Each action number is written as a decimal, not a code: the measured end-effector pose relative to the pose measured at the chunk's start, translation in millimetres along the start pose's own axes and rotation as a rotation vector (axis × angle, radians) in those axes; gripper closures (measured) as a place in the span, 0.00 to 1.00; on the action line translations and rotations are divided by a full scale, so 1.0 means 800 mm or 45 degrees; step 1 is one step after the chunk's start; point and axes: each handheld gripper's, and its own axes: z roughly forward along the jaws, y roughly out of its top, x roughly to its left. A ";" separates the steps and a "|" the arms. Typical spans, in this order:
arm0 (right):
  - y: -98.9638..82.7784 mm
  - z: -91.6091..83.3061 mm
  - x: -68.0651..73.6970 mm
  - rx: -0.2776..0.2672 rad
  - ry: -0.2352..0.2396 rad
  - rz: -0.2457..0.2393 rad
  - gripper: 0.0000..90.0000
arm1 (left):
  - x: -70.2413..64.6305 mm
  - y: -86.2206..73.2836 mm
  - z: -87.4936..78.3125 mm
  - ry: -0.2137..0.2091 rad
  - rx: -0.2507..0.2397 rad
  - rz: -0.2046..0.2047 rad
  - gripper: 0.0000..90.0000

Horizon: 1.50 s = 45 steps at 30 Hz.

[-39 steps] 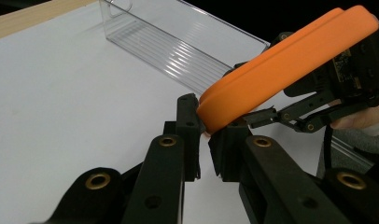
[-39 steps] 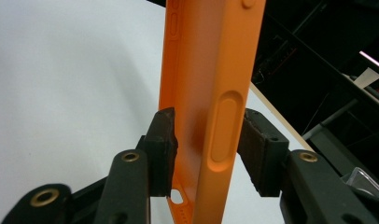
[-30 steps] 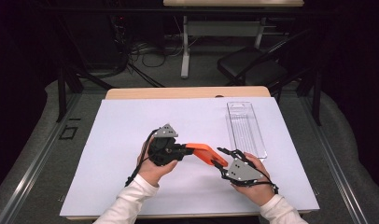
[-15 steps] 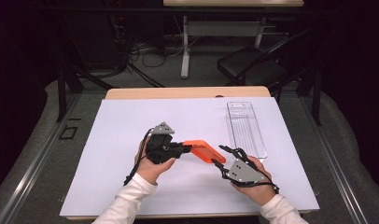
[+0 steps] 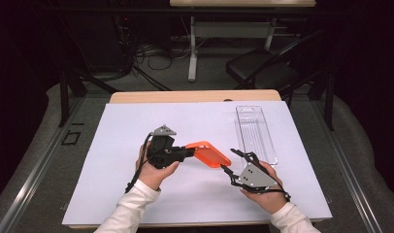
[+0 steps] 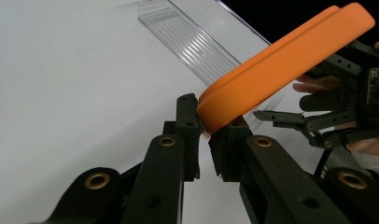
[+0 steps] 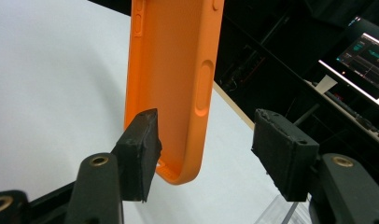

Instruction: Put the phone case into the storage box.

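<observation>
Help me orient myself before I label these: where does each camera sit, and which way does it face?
High view: above the person's side, looking forward and down at the white table; forearms, left gripper, right gripper.
Left gripper view: on that gripper, along jaws clamping the orange phone case; right gripper beyond.
Right gripper view: along its parted jaws, case between.
Shared: case, clear tray.

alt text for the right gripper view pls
The right tongs stand open around the end of an orange phone case, having just been opening; one pad is beside the case, the other apart. White table cover behind.
</observation>
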 end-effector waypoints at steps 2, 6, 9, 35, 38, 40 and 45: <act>0.001 0.000 0.000 -0.005 -0.003 0.007 0.43 | 0.000 0.001 -0.002 0.018 0.005 -0.005 0.91; 0.003 0.000 -0.001 0.016 -0.021 0.067 0.37 | 0.003 0.003 -0.007 0.035 0.015 -0.020 0.91; 0.004 0.001 -0.001 0.042 -0.009 0.112 0.36 | 0.004 0.005 -0.011 0.045 0.023 -0.023 0.91; 0.015 0.007 -0.003 0.138 0.061 0.393 0.17 | -0.004 0.010 -0.021 0.152 0.101 -0.011 0.91; 0.018 0.008 -0.003 0.139 0.055 0.388 0.17 | -0.005 0.010 -0.022 0.163 0.119 0.001 0.91; 0.020 0.008 -0.003 0.140 0.055 0.380 0.17 | -0.006 0.011 -0.022 0.171 0.125 0.006 0.91; 0.024 0.009 -0.001 0.138 0.045 0.384 0.17 | -0.009 0.011 -0.023 0.190 0.148 0.021 0.91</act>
